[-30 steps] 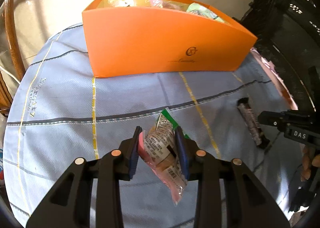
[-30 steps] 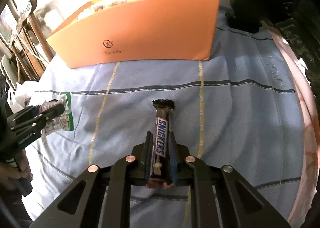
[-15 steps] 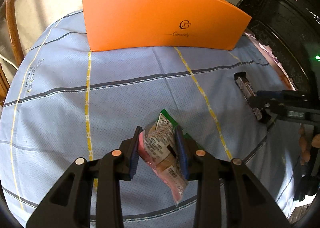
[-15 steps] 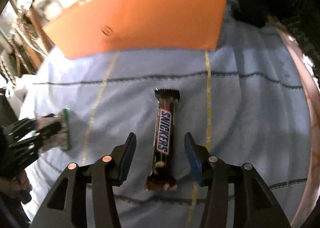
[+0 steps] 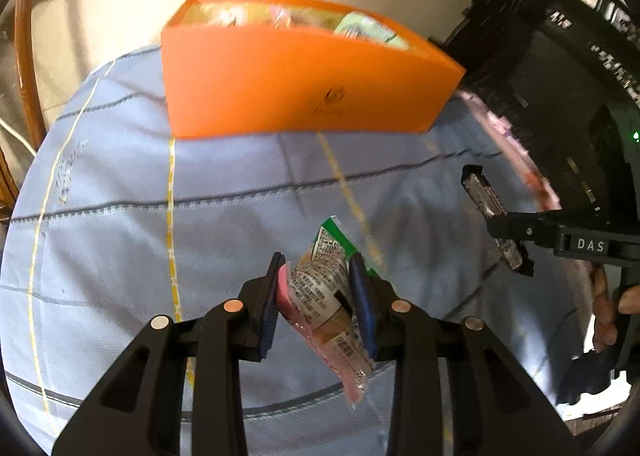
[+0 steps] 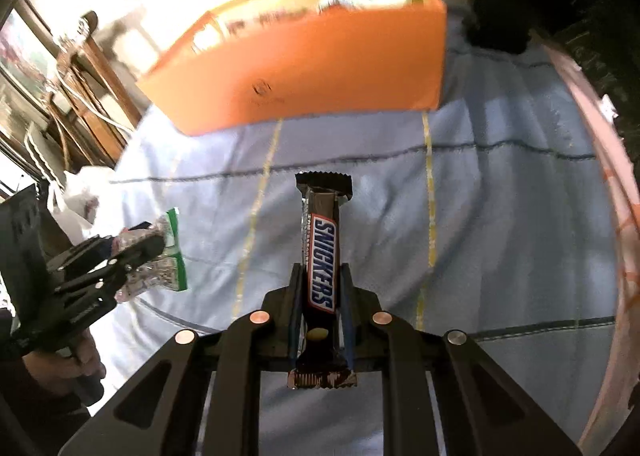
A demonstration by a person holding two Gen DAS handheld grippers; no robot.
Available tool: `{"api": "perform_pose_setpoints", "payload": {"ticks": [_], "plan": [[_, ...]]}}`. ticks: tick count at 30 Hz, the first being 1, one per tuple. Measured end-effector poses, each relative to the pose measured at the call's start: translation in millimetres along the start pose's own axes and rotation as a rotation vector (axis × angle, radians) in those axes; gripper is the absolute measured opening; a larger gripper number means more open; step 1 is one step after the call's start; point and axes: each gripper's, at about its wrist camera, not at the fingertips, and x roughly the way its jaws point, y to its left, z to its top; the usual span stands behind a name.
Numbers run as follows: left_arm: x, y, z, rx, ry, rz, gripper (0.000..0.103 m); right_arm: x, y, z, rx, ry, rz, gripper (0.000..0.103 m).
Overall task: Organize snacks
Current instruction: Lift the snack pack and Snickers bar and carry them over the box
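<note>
- Black jaws of my right gripper [image 6: 320, 296] were closing on the Snickers bar [image 6: 322, 256] again after briefly letting go.
- My left gripper [image 5: 318, 296] stayed clamped on the snack packet [image 5: 326, 296].
- Both snacks hung above the blue cloth [image 5: 120, 216], so the orange box [image 5: 288, 92] came next.

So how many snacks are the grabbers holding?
2: a Snickers bar in the right gripper, a clear packet in the left gripper. More sit blurred in the orange box.
</note>
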Motion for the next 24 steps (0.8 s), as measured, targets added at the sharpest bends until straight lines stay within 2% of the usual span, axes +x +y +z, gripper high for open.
{"api": "perform_pose_setpoints", "payload": {"ticks": [4, 10, 17, 24], "plan": [[-23.8, -11.7, 16.0, 0.017, -0.048, -0.026, 0.032, -36.8, 9.4, 14.2, -0.008, -0.077, 0.024, 0.017], [-59.4, -29.3, 69.1, 0.05, -0.155, -0.041, 0.032, -95.0, 26.0, 62.0, -0.047, -0.208, 0.053, 0.017], [-88.2, -37.6, 169.7, 0.087, -0.291, 0.014, 0.032, -149.2, 39.6, 148.7, -0.095, -0.333, 0.038, 0.017], [-81.6, -28.7, 253.2, 0.074, -0.353, 0.089, 0.032, -153.5, 37.5, 222.0, -0.095, -0.366, 0.008, 0.017]]}}
